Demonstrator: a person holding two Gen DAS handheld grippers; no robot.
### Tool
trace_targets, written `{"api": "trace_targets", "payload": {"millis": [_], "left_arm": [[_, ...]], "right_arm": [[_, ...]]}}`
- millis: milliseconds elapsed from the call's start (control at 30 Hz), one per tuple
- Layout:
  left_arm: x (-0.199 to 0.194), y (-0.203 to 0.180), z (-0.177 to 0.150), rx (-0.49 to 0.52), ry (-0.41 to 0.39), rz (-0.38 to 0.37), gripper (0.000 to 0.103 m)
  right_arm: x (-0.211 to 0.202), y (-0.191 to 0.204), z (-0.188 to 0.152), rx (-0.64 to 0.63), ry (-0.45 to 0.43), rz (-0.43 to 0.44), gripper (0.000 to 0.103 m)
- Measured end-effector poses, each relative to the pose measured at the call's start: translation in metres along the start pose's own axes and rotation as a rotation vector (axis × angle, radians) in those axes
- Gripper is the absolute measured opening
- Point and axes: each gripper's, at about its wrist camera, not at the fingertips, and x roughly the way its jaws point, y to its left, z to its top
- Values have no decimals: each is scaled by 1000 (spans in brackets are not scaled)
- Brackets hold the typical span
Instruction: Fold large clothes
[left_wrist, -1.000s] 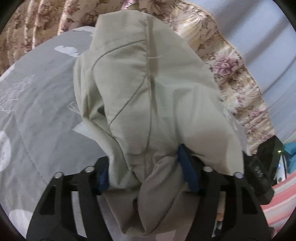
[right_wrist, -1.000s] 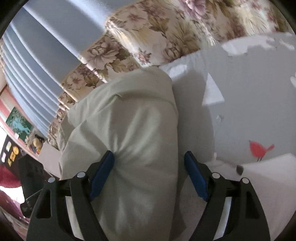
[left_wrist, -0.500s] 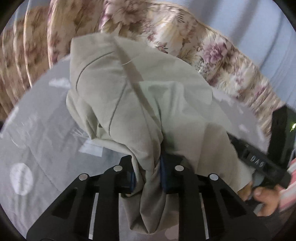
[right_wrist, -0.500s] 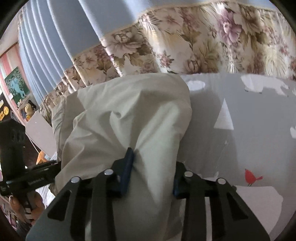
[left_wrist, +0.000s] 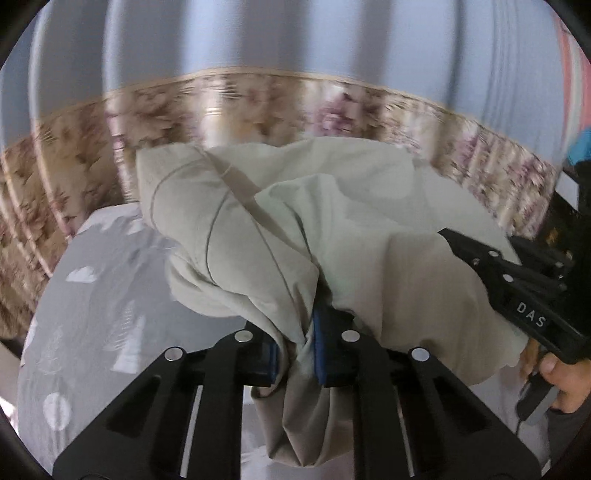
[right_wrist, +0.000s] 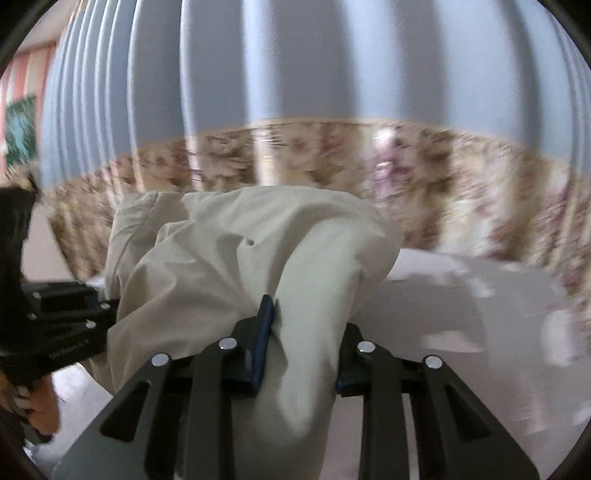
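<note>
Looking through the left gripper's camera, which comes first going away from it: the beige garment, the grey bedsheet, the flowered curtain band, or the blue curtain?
1. Beige garment, clamped in the left gripper.
2. Grey bedsheet, below left.
3. Flowered curtain band, behind the bed.
4. Blue curtain, above that band.

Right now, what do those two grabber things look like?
Both are black. The left gripper and the right gripper each have two flat fingers with long slots, round silver rivets and blue pads at the tips. Seen from the left wrist, the right one's side carries white letters, DAS. No sleeve shows clearly.
</note>
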Motion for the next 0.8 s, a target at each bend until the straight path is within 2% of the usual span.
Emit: {"api": "trace_targets", "payload": {"millis": [100,167,200,267,333,367,400,433,467,533,567,633,733,800], "left_arm": [[27,-28,-10,58,45,2,13],[51,-42,-23,105,95,16,14],[60,-45,-29,109,123,13,16],[69,-50,-37,140,145,30,25],[66,-50,-37,140,133,36,29],[62,-47,-35,119,138,19,32],[59,-44,-34,99,146,7,36],[55,-39,-32,76,150,-2,46],[45,-30,-31,49,139,2,58],[29,-17,-30,36,91,32,70],[18,-10,-28,31,74,57,72],[6,-3,-24,20,70,63,72],[1,-20,-24,74,83,34,72],[11,-48,-34,170,102,88,73]], "right_arm": [[7,-24,-20,-39,71,-84,26],[21,-40,-40,-44,132,-104,26],[27,-48,-49,-40,162,-107,27],[28,-55,-53,-27,151,-98,28],[28,-60,-51,-32,157,-98,41],[27,-63,-48,-27,160,-84,43],[21,-72,-44,1,164,-68,51],[16,-75,-44,23,160,-64,62],[8,-80,-42,47,148,-61,65],[-13,-92,-40,105,106,-53,67],[-24,-95,-39,122,83,-41,67],[-35,-88,-39,109,66,-6,67],[-32,-59,-47,13,105,36,67],[-19,-39,-60,-109,147,-30,67]]}}
